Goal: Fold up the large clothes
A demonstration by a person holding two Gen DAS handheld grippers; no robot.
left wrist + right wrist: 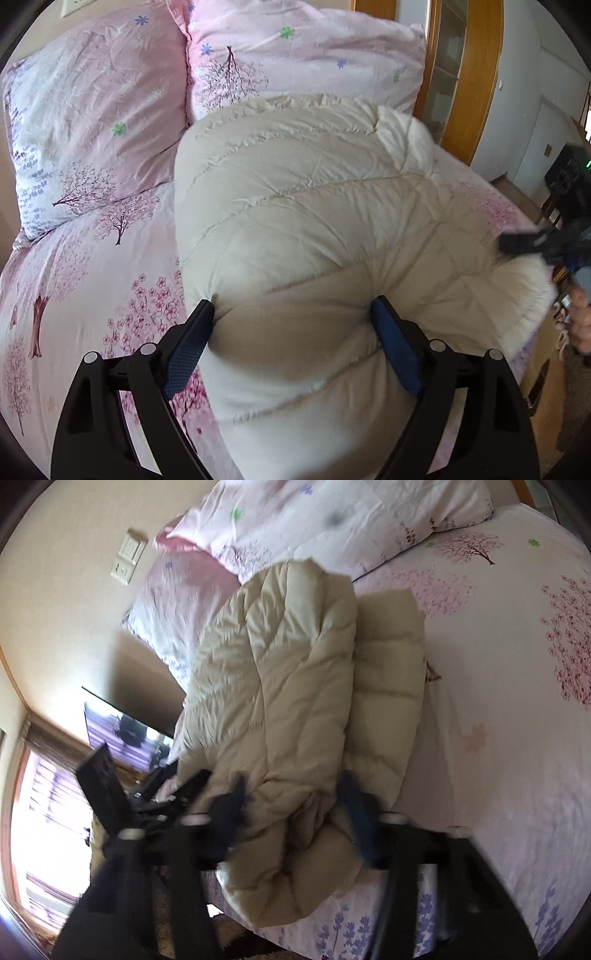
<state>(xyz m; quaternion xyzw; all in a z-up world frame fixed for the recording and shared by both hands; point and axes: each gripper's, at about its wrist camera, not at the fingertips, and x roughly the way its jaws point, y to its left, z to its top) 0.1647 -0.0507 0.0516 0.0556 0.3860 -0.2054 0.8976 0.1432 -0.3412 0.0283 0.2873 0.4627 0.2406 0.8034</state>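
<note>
A cream quilted puffer coat (306,206) lies bunched on the pink flowered bed (85,288). My left gripper (293,310) is open, its blue-padded fingers wide apart on either side of a puffy fold of the coat. In the right wrist view the coat (295,686) lies folded over itself near the bed's edge. My right gripper (295,790) is open and blurred, its fingers straddling the coat's near end. The right gripper also shows at the right edge of the left wrist view (532,242), at the coat's corner.
Two flowered pillows (96,110) lie at the head of the bed. A wooden door frame (476,74) stands behind the bed. A wall switch (127,559), a dark screen (125,727) and a bright window (48,812) show left of the bed.
</note>
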